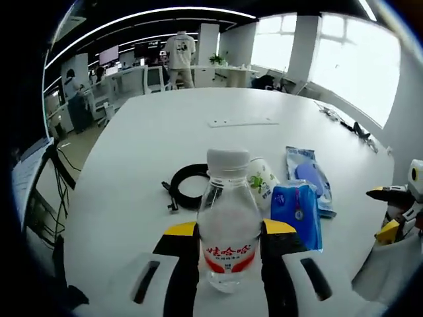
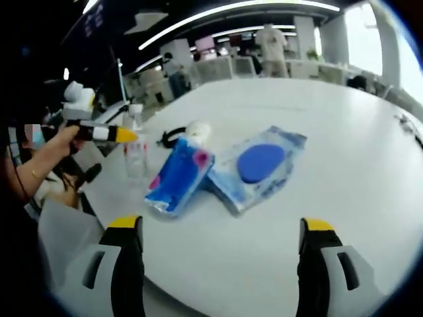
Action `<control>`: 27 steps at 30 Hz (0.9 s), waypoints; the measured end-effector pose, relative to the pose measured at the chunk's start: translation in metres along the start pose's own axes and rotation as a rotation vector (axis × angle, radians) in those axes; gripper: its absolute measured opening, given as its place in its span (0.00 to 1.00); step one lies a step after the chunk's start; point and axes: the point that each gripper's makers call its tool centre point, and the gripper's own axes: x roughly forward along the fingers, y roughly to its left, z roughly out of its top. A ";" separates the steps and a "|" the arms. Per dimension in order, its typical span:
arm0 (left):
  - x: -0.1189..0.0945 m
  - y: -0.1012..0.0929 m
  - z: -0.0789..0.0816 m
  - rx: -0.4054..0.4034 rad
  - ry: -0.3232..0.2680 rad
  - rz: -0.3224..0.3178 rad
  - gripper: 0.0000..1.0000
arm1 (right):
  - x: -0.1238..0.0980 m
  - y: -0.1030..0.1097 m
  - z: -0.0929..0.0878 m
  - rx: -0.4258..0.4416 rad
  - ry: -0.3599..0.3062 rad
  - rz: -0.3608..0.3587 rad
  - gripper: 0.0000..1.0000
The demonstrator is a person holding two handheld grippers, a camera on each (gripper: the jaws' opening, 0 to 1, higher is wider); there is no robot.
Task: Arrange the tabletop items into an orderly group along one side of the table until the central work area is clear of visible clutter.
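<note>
A clear water bottle (image 1: 228, 231) with a white cap and red label stands on the white table (image 1: 165, 132), and my left gripper (image 1: 229, 228) is shut on it, both yellow-tipped jaws against its sides. Just beyond lie a black cable coil (image 1: 188, 185), a small white bottle with green print (image 1: 262, 179), a blue packet (image 1: 297, 211) and a clear pouch holding a blue disc (image 1: 307, 175). In the right gripper view, my right gripper (image 2: 221, 228) is open over bare table, short of the blue packet (image 2: 178, 175) and the pouch (image 2: 261, 165). A hand holds the left gripper (image 2: 109, 134) by the bottle (image 2: 135, 155).
A thin white strip (image 1: 241, 122) lies mid-table farther away. Dark cables (image 1: 344, 119) lie along the far right edge. The right gripper (image 1: 396, 211) shows at the table's right edge. Desks, monitors and people stand beyond the table. The near edge curves close below both grippers.
</note>
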 end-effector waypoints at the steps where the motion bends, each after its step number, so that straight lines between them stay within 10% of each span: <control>1: -0.002 0.001 -0.001 -0.011 -0.008 0.012 0.34 | -0.001 -0.001 0.000 0.000 0.000 -0.001 0.96; 27: -0.033 -0.006 -0.026 -0.110 -0.073 0.124 0.34 | -0.011 -0.004 -0.002 -0.015 -0.012 -0.026 0.96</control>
